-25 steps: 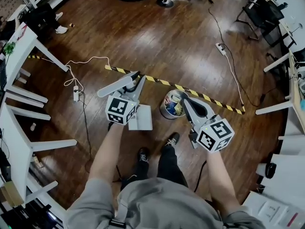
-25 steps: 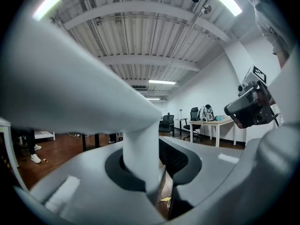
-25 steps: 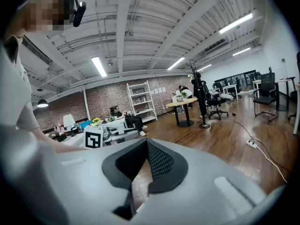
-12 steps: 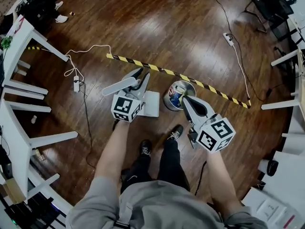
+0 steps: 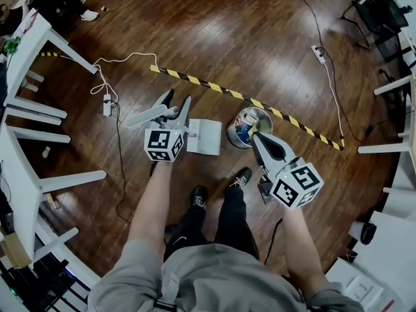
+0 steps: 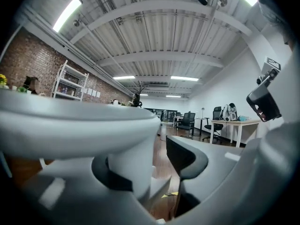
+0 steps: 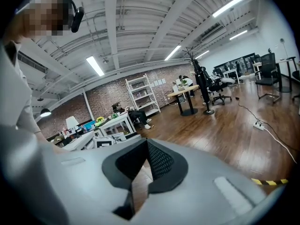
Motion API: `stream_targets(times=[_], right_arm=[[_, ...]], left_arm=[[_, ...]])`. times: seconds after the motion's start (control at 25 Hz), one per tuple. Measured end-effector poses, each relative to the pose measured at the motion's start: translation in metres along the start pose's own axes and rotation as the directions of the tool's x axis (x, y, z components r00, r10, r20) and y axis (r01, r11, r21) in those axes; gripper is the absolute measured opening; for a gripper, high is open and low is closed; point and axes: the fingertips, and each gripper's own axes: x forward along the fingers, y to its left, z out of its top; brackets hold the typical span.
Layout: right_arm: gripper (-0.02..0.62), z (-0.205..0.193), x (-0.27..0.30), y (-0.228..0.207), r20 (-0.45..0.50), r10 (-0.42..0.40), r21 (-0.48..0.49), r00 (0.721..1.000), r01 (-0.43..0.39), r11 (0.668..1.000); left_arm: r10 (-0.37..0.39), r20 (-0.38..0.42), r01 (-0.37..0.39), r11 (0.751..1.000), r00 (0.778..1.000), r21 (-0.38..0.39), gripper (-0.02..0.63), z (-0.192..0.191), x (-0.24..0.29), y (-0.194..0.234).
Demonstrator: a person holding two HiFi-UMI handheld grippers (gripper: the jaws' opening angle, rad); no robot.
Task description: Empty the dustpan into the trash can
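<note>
My left tool (image 5: 177,100) has just been opening, its jaws apart and clamping nothing. The dustpan (image 5: 205,137) lies on the floor just right of it, beside the trash can (image 5: 242,134). My right tool (image 5: 255,136) is closed.

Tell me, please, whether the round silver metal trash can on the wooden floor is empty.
Not empty: the head view shows blue, white and yellow rubbish inside the round silver metal trash can; how full, cannot tell.
</note>
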Motion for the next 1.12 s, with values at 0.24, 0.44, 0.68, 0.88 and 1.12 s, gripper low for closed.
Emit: stream_targets(times=[0.24, 0.44, 0.68, 0.88, 1.12], right_arm=[[0.000, -0.003, 0.015, 0.018, -0.019, 0.036, -0.008, 0.999, -0.036, 0.999], [0.000, -0.006, 0.025, 0.031, -0.023, 0.050, -0.014, 0.998, -0.050, 0.999], [0.000, -0.002, 0.020, 0.033, 0.002, 0.044, -0.020, 0.999, -0.044, 0.999], [0.000, 0.007, 0.006, 0.042, 0.017, 0.054, -0.025, 0.998, -0.053, 0.998], [0.000, 0.035, -0.014, 0.053, 0.086, 0.025, -0.059, 0.996, -0.020, 0.998]], left_arm=[[0.097, -0.059, -0.099, 0.994, 0.993, -0.036, 0.296, -0.018, -0.022, 0.041], [0.104, -0.122, -0.111, 0.993, 0.987, -0.049, 0.344, -0.032, -0.033, 0.056], [0.138, -0.218, -0.169, 0.977, 0.966, -0.131, 0.400, -0.067, -0.072, 0.061], [-0.005, -0.323, -0.063, 0.978, 0.946, -0.200, 0.320, -0.086, -0.129, 0.001], [-0.209, -0.256, 0.165, 0.969, 0.944, -0.182, 0.091, -0.023, -0.134, -0.081]])
